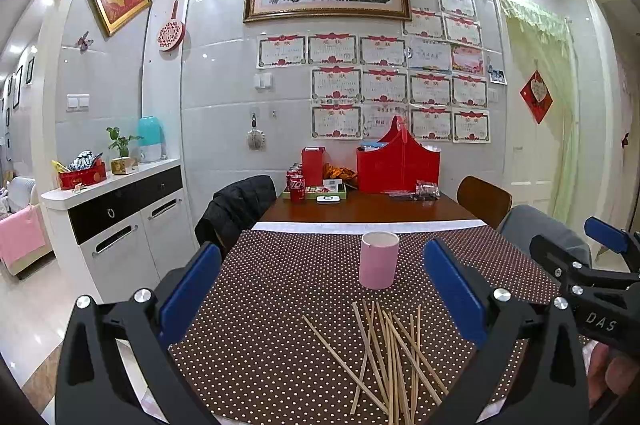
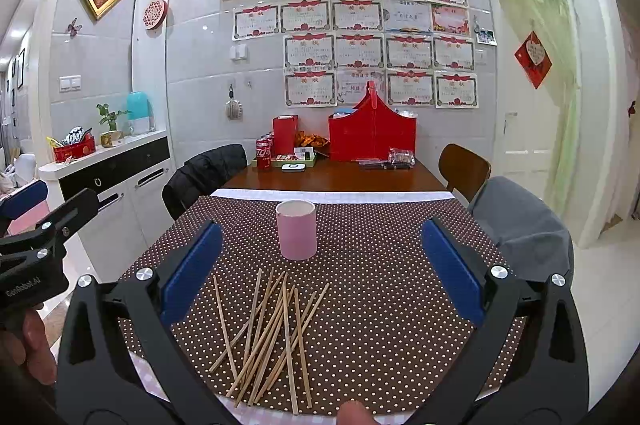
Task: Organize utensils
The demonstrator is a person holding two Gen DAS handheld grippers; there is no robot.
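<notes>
The near ends of the chopsticks point(image 1: 394, 357) run off the bottom edge of the left wrist view. The print on the certificates point(image 2: 310, 51) is too small to read. The pink cup point(image 2: 297, 230) hides its own inside. A black jacket point(image 1: 236, 209) covers its chair, a grey cloth point(image 2: 524, 225) another.

Wooden chopsticks point(image 2: 276, 337) scattered, crossing, flat; pink cup point(image 2: 296, 230) upright behind.
</notes>
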